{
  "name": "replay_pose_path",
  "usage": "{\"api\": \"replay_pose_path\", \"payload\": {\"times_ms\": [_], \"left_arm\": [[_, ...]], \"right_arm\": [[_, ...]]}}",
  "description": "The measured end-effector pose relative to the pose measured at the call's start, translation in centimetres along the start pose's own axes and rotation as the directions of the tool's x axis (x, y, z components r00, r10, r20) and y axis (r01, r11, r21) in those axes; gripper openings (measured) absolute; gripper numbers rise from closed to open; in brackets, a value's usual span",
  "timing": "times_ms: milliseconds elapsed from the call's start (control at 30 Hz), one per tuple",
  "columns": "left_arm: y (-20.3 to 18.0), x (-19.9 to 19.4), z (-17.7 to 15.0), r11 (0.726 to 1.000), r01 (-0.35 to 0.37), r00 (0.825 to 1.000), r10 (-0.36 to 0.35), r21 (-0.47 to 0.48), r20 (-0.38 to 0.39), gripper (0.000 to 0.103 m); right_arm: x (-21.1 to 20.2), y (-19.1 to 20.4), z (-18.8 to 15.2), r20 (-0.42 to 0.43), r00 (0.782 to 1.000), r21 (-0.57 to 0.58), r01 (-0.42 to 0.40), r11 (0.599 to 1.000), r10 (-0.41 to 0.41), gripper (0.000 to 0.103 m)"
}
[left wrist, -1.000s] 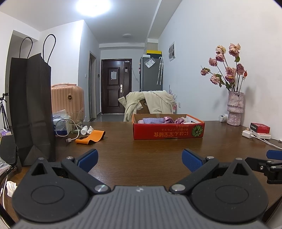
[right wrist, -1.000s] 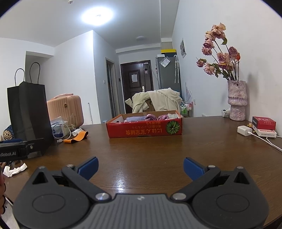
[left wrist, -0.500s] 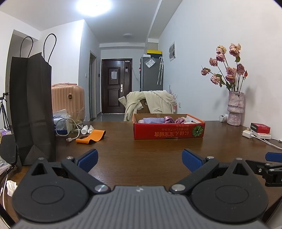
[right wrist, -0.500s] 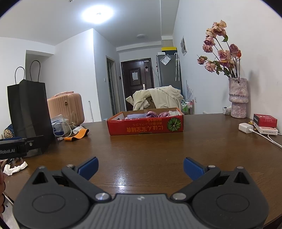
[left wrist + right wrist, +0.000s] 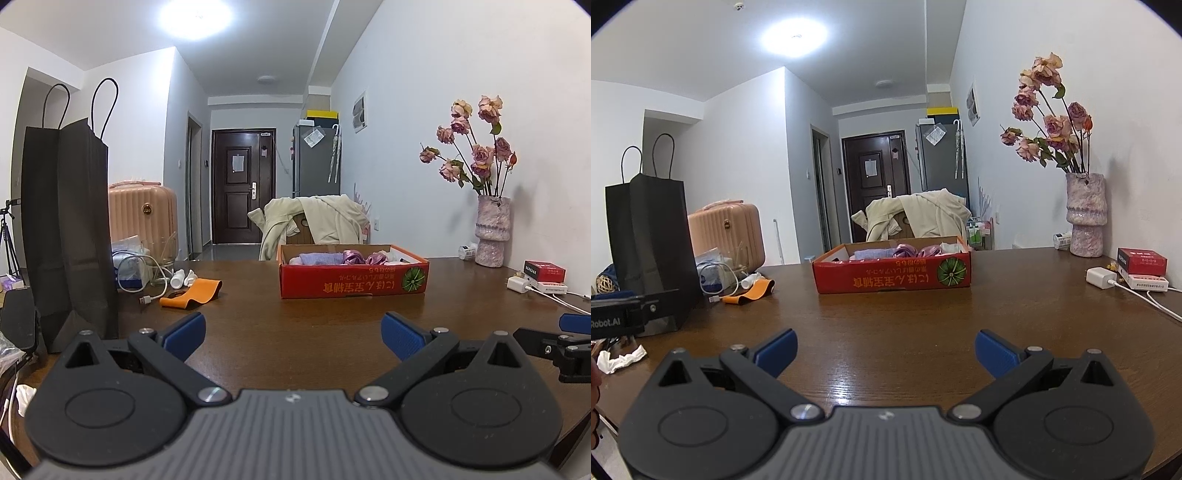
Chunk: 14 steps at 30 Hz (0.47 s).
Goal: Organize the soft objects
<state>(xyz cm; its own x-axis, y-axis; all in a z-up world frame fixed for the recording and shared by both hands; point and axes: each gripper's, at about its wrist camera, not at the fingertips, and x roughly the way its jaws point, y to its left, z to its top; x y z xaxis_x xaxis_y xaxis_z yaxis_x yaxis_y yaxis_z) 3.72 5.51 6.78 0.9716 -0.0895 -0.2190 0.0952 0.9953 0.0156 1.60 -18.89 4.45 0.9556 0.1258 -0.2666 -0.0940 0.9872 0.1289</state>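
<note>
Both grippers hover low over the near edge of the table (image 5: 295,325), well short of anything to grab. Left gripper (image 5: 293,332) has its fingers spread wide, nothing between them. Right gripper (image 5: 885,349) the same: wide apart, empty.

Soft stuff sits in the red cardboard box (image 5: 892,275) at mid-table, far from both grippers: a lavender folded cloth (image 5: 873,253) on the left, shiny pink-purple fabric pieces (image 5: 919,251) to its right, something white at the far right end that I can't identify. An orange band (image 5: 194,291) lies loose on the table left of the box, next to a white cable (image 5: 147,275) and the black paper bag (image 5: 70,229).

My read on the risks:
- The box wall hides how the fabrics are layered, so a blind pinch could pull up two pieces at once.
- The box looks light; a snagged cloth could drag or tip it.
- The orange band lies just beside the cable, so a sloppy grab could catch the cable too.
- The left gripper passes near the bag on any reach left and could knock it over.
- The two grippers are close side by side; converging on the box risks a clash.
</note>
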Motion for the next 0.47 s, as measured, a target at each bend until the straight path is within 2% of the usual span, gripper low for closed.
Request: {"api": "replay_pose_path", "payload": {"times_ms": [467], "left_arm": [[-0.03, -0.37, 0.37, 1.0, -0.001, 1.0, 0.001, -0.001, 0.03, 0.103]], "right_arm": [[-0.04, 0.0, 0.23, 0.014, 1.0, 0.001, 0.0, 1.0, 0.0, 0.103]]}}
